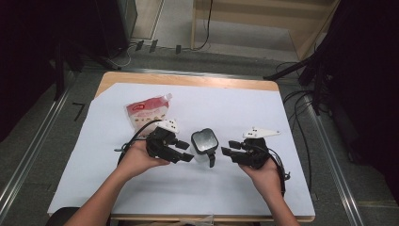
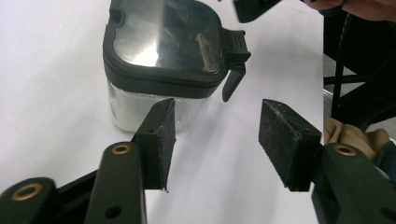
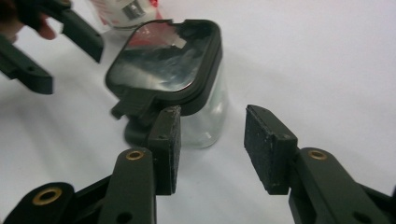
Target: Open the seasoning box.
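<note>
Both jaws apart beside jar; high view adds pouch.

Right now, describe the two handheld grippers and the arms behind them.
Both the left gripper and right gripper are black, each topped by a pale three-cornered plate and trailing a black cable. Their jaws carry brass-coloured rivets and rough black foam pads. The forearms are bare, with no sleeves in sight.

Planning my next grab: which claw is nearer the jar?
Left. The left claw sits just beside the jar, nearly at its wall; the right claw stands slightly farther off on the other side. Both open, empty.
</note>
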Tool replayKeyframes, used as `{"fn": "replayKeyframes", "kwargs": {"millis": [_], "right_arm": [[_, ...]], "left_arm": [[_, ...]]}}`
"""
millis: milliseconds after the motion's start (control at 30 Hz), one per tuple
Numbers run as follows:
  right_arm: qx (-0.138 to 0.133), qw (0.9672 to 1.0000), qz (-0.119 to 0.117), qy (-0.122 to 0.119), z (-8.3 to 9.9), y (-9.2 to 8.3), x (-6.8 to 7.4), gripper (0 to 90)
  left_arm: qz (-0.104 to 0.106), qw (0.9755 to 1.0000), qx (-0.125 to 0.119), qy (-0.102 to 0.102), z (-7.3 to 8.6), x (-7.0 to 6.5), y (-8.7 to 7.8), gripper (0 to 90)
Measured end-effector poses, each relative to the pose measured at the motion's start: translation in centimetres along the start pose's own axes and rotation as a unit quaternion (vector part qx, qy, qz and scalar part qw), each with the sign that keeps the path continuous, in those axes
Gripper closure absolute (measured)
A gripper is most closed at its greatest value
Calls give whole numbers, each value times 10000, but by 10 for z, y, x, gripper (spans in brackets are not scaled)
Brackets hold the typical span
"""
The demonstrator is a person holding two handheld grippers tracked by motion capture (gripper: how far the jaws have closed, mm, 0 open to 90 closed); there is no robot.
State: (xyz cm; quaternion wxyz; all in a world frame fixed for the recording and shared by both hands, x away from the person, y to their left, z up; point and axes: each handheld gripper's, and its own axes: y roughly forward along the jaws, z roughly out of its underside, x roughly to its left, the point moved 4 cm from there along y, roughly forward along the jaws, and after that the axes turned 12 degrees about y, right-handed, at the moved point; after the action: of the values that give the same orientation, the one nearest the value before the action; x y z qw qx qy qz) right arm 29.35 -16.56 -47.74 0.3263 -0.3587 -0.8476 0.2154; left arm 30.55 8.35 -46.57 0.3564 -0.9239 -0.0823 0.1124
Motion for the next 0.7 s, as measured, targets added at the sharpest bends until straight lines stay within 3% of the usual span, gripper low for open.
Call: {"fn": "replayKeyframes", "kwargs": {"millis": [200, 467, 500, 700], "right_arm": [[60, 9998, -166, -38, 8, -5, 11, 623], [219, 9984, -343, -381, 17, -5, 28, 820], [309, 9976, -433, -452, 19, -2, 33, 875], [437, 9962, -548, -526, 24, 7, 40, 900]], "left_arm": [[-50, 10000, 23, -33, 2, 4, -2, 456], [-101, 9999, -35, -56, 3, 8, -4, 434], [-118, 9999, -22, -51, 3, 8, -4, 432], [-172, 9998, -53, -94, 3, 9, -4, 427]]}}
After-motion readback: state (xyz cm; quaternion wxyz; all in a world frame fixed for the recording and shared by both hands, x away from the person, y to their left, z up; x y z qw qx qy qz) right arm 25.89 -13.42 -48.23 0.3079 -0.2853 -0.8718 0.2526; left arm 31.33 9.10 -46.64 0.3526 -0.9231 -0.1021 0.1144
